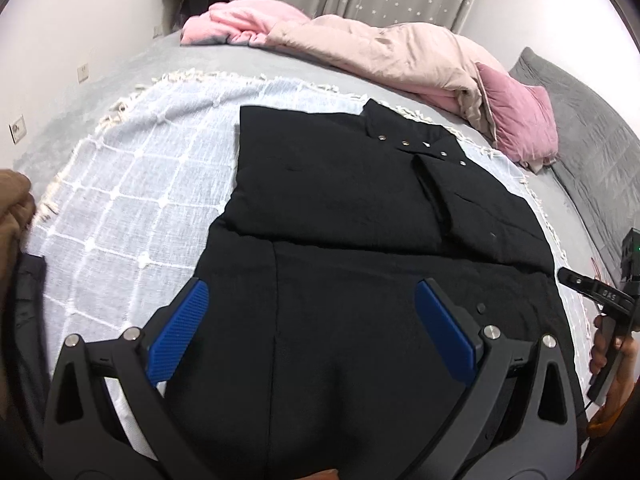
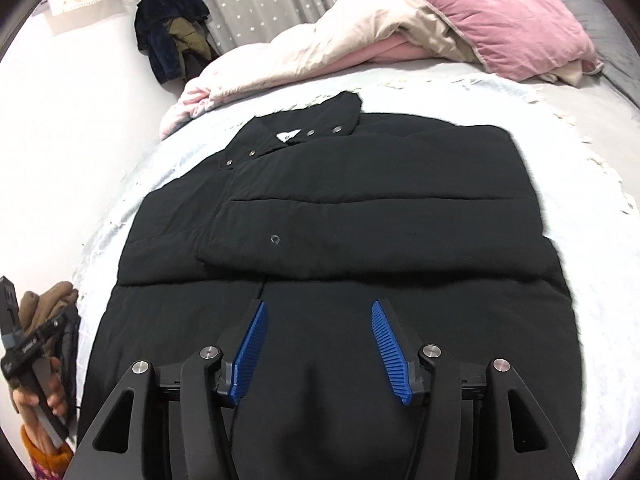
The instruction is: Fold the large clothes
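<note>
Both the left claw and right claw gape empty over the black coat, whose puffy folded sleeves may spring open if its hem is lifted unevenly.

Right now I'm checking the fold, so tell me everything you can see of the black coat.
The black coat is matte and padded, with metal snaps along its collar and a small white label at the neck. It lies flat on a pale checked throw on the bed, sleeves folded across the chest, lower half still unfolded. Neither open gripper grips it.
</note>
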A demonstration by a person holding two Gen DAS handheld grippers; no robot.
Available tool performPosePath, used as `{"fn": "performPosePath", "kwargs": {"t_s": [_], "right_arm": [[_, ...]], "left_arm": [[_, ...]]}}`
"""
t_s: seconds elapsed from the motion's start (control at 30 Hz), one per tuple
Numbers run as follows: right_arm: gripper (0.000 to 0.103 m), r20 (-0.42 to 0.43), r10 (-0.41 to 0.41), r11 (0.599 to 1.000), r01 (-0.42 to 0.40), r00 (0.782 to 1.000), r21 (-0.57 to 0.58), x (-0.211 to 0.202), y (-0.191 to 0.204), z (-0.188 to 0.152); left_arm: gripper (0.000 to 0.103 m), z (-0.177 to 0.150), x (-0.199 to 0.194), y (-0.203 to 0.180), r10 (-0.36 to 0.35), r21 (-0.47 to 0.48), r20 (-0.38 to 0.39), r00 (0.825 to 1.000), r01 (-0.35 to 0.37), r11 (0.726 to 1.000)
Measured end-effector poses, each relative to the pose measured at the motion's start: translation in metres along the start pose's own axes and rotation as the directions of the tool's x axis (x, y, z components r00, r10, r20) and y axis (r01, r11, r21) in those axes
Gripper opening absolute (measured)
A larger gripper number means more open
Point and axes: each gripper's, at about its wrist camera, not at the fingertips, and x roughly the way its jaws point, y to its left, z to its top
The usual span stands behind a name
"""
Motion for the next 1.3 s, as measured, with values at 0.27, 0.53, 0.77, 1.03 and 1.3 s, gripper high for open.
{"fn": "performPosePath", "kwargs": {"t_s": [0.27, 0.53, 0.77, 1.03, 1.3], "right_arm": [[0.067, 0.03, -0.044, 0.999, 0.043, 0.999, 0.033, -0.109, -0.037, -0.049], [0.074, -0.035, -0.015, 0.99, 0.02, 0.999, 0.142, -0.183, -0.085, -0.118], [0.074, -0.103, 0.008, 0.96, 0.021, 0.995, 0.28, -0.179, -0.135, -0.166], [0.074, -0.152, 0.118, 0.922, -0.051, 0.981, 0.384, -0.152, -0.161, -0.207], [0.074, -0.133, 0.106, 0.896, -0.036, 0.985, 0.443, -0.147, -0.181, -0.228]], "left_arm": [[0.102, -0.027, -0.078, -0.007, 0.006, 0.085, 0.019, 1.0, -0.008, 0.996], [0.102, -0.084, -0.116, 0.022, 0.05, 0.142, -0.196, 0.979, -0.022, 0.99], [0.102, -0.127, -0.124, 0.049, 0.042, 0.103, -0.321, 0.946, -0.01, 0.995], [0.102, -0.171, -0.078, 0.082, 0.03, -0.023, -0.479, 0.877, -0.047, 0.999], [0.102, -0.192, -0.07, 0.073, -0.033, -0.025, -0.496, 0.868, 0.023, 0.999]]}}
